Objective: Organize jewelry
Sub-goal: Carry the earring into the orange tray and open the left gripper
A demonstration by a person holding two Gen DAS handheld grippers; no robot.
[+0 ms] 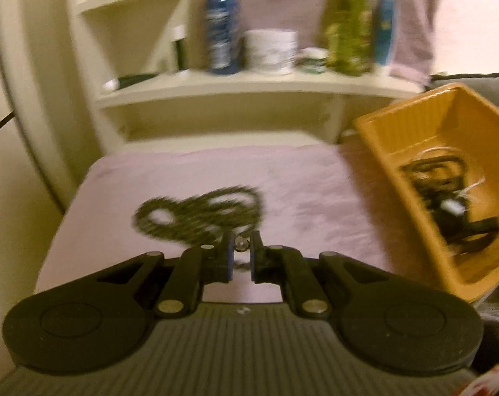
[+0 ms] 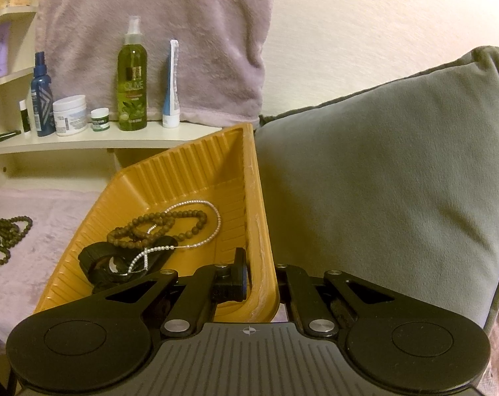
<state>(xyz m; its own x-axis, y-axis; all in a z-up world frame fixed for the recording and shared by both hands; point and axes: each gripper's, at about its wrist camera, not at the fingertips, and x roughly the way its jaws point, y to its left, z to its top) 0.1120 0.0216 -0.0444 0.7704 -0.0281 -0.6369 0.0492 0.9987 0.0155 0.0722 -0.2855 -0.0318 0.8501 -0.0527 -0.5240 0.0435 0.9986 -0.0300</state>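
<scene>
My left gripper (image 1: pixel 241 254) is shut on a small silvery jewel (image 1: pixel 240 244), held just above the lilac cloth (image 1: pixel 315 191). Right behind it a dark bead necklace (image 1: pixel 196 214) lies in loops on the cloth; the right wrist view shows this necklace (image 2: pixel 5 231) at the far left. My right gripper (image 2: pixel 262 277) is shut on the side wall of the orange tray (image 2: pixel 259 231), one finger inside and one outside, and the tray stands tilted. In it lie a brown bead string (image 2: pixel 157 227), a silver chain (image 2: pixel 213 227) and a black watch (image 2: pixel 107 260). The left wrist view is blurred and shows the tray (image 1: pixel 381 145) at right.
A cream shelf (image 2: pixel 94 140) behind the cloth carries a blue spray bottle (image 2: pixel 41 99), a white jar (image 2: pixel 69 115), a green bottle (image 2: pixel 132 89) and a tube (image 2: pixel 171 89). A lilac towel (image 2: pixel 157 26) hangs above. A grey cushion (image 2: pixel 381 171) presses against the tray's right side.
</scene>
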